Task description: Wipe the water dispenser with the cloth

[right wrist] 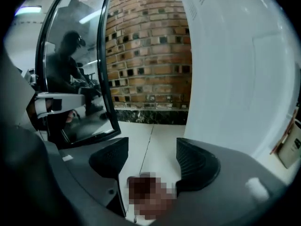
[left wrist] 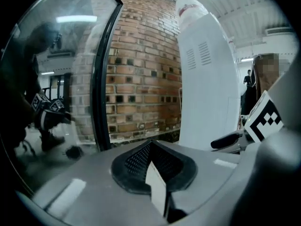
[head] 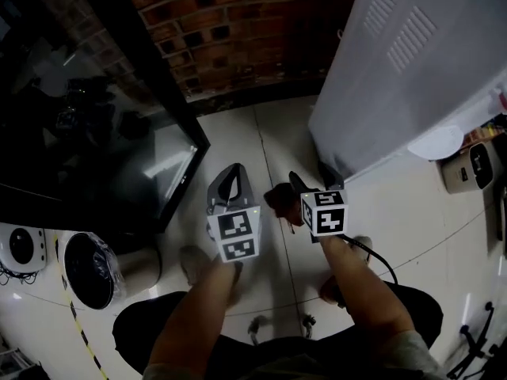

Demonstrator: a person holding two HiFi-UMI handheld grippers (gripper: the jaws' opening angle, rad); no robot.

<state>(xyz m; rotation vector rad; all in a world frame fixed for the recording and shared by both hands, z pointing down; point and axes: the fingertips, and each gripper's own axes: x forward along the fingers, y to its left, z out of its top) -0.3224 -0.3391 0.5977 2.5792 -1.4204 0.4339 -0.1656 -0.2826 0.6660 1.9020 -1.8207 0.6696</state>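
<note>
Water dispenser (head: 396,77), tall and white, stands at the floor's (head: 261,141) far right edge beside a brick wall (head: 230,30). Left tongs (head: 231,174) are closed and empty. Right tongs (head: 314,179) gape wide, gripping nothing. Both point toward it, likely readying to wipe. No cloth is clearly visible.

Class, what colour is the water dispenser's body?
White. The dispenser shows best in the right gripper view.

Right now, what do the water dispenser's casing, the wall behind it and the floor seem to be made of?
Water dispenser: smooth white casing with moulded vent slots, probably plastic, possibly painted metal.
Wall: matt red-brown brick, mortar joints visible.
Floor: pale glossy tiles, thin grout lines, faint reflections.
</note>
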